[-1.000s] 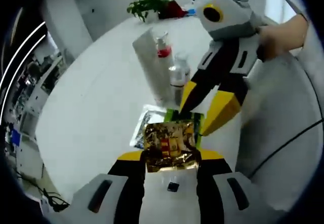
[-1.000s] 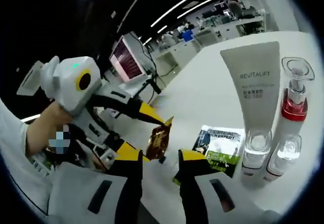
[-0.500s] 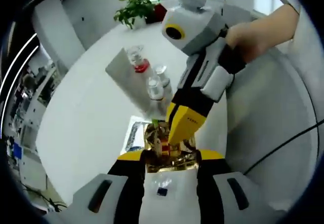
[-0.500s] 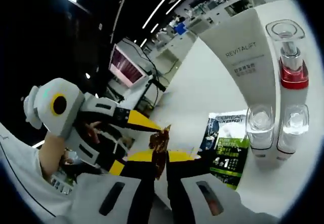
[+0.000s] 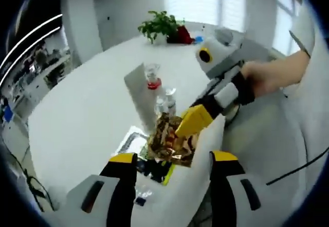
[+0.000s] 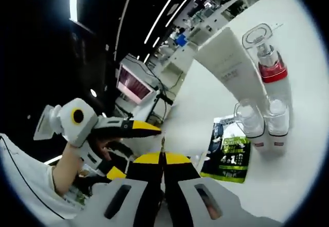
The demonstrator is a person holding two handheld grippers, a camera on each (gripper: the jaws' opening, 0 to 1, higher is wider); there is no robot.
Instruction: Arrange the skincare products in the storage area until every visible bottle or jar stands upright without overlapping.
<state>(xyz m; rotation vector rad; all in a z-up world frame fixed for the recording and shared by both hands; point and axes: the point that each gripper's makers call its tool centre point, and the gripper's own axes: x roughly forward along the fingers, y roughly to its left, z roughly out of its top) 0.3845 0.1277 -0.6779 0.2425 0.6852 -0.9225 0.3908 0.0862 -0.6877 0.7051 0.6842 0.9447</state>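
Hanging above the white table [image 5: 77, 124], a gold packet [image 5: 169, 139] is pinched by the right gripper [image 5: 187, 127], whose jaws are closed on it; the left gripper [image 5: 172, 168] is spread wide below, just under the packet, gripping nothing

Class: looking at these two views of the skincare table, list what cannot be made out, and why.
- Gold sachet print: blurred in left gripper view; edge-on in right gripper view.
- Tube lettering: too small.
- Green sachet: partly hidden by the gold sachet in left gripper view.
- Small bottles' labels: too small.
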